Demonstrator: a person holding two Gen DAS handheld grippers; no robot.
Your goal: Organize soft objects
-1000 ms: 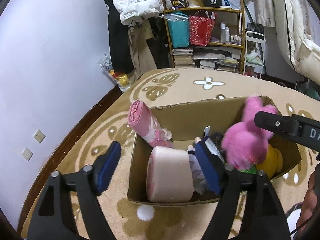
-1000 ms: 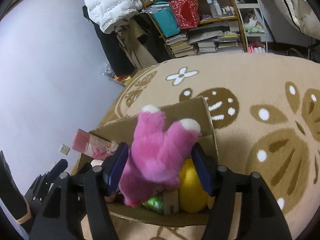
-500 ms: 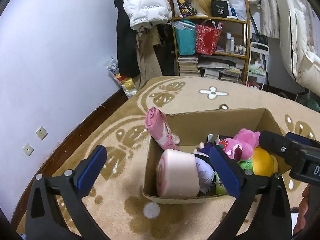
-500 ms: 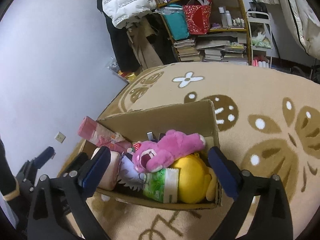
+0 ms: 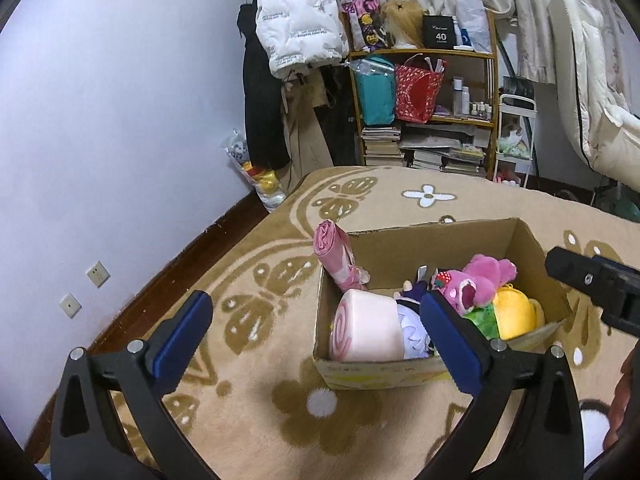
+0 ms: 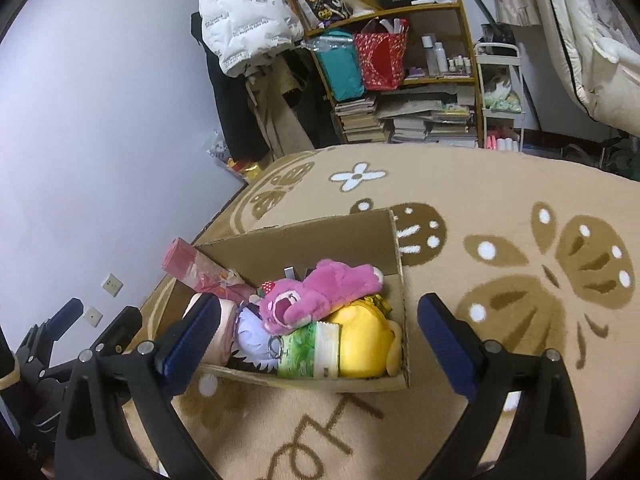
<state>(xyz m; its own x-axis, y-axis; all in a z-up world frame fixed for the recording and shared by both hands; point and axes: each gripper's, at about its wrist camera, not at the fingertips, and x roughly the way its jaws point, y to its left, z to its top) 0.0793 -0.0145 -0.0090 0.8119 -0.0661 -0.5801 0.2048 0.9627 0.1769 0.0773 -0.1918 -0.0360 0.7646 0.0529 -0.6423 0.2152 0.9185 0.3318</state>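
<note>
A cardboard box [image 5: 400, 252] [image 6: 320, 240] stands on the patterned rug. In it lie a pink plush bear [image 5: 480, 280] [image 6: 320, 292], a yellow plush [image 5: 514, 314] [image 6: 362, 340], a pink roll cushion [image 5: 366, 332] [image 6: 224, 328], a rolled pink cloth [image 5: 334, 256] [image 6: 200, 270], a pale purple doll [image 5: 412, 328] [image 6: 250, 332] and a green packet [image 6: 306, 350]. My left gripper [image 5: 316, 336] is open and empty, above the rug at the box's front left. My right gripper [image 6: 320, 334] is open and empty, held above the box's near side.
A cluttered shelf [image 5: 424, 100] [image 6: 400, 60] with books, bags and bottles stands behind the rug. Coats [image 5: 296, 28] hang beside it. A white cart [image 5: 514, 136] and bedding [image 5: 596, 92] are at the right. The wall [image 5: 100, 120] bounds the left side.
My right gripper has opened and let the pink bear drop into the box. Both grippers have pulled back and up from the box.
</note>
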